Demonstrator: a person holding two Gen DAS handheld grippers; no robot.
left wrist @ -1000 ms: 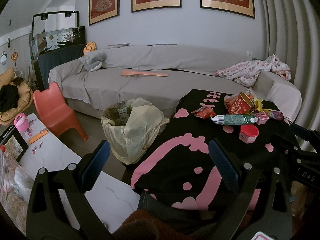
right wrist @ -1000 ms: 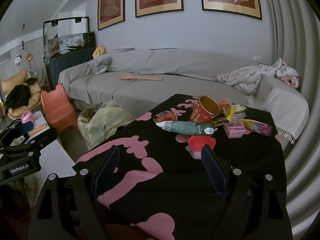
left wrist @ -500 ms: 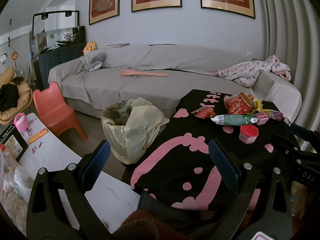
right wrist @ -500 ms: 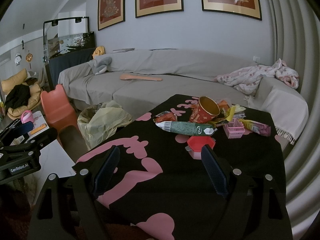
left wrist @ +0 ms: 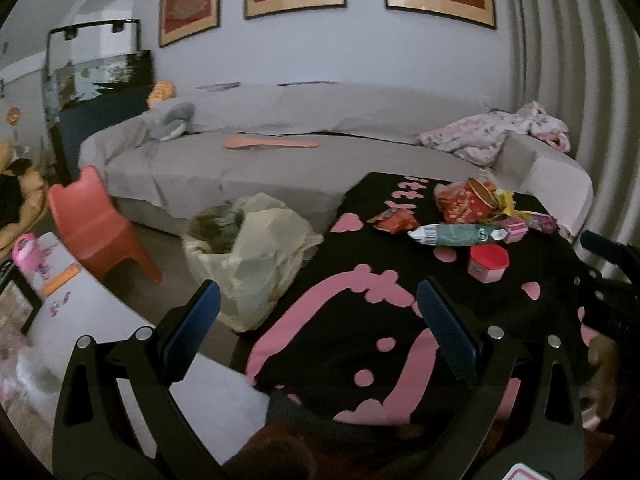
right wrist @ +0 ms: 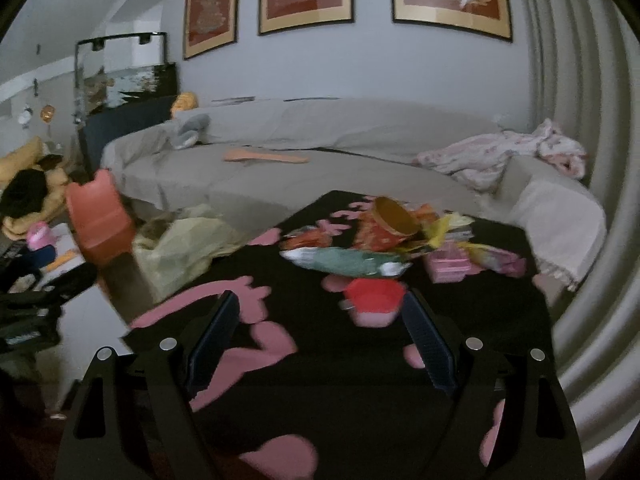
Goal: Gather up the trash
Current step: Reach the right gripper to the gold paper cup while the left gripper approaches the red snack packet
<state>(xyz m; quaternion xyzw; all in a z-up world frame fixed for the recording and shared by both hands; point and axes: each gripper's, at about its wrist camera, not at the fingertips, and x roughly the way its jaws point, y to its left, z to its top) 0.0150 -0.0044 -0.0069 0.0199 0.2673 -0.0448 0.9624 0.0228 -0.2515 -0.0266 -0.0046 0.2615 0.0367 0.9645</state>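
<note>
Here, the right gripper, jaws spread and empty, sits nearer the trash pile than the equally open left gripper, with the red box straight ahead and the green wrapper lying crosswise beyond it.

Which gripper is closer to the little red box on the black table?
Right. The right gripper hovers open just short of the red box, which sits by its right finger. The left gripper hangs open farther back, nearer the trash bag.

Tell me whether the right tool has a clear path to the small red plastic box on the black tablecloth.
Probably yes: the right tool is open, and the small red plastic box sits just ahead, slightly right, nothing between.
</note>
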